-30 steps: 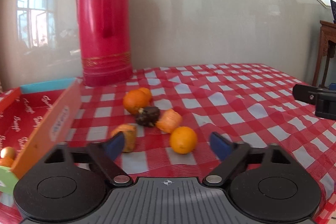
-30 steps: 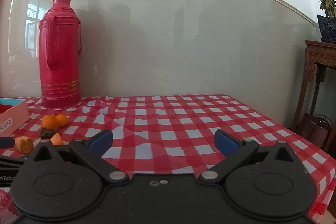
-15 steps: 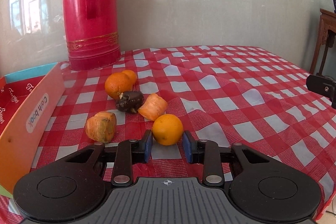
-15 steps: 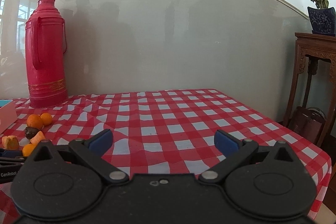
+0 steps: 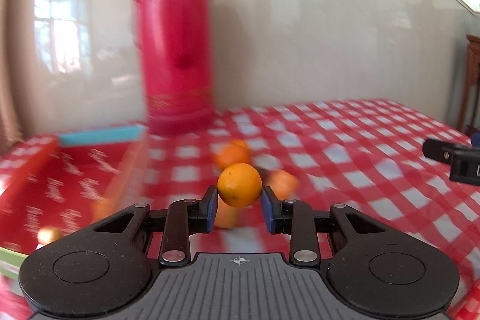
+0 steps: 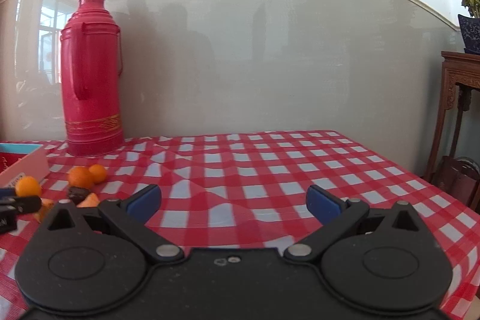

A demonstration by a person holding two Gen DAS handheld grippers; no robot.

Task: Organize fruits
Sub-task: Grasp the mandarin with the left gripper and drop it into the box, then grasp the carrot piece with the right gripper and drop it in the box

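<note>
My left gripper is shut on an orange and holds it above the checked tablecloth; the same orange shows in the right wrist view. Behind it lie two more oranges, a dark fruit and orange pieces, blurred in the left wrist view. A red box with a blue far wall stands to the left, with a small fruit inside. My right gripper is open and empty over the cloth.
A tall red thermos stands at the back against the wall, also in the right wrist view. A wooden stand with a potted plant is beyond the table's right edge.
My left gripper has lifted the orange off the cloth and swung left toward the box. The right gripper has turned slightly and stays open.
</note>
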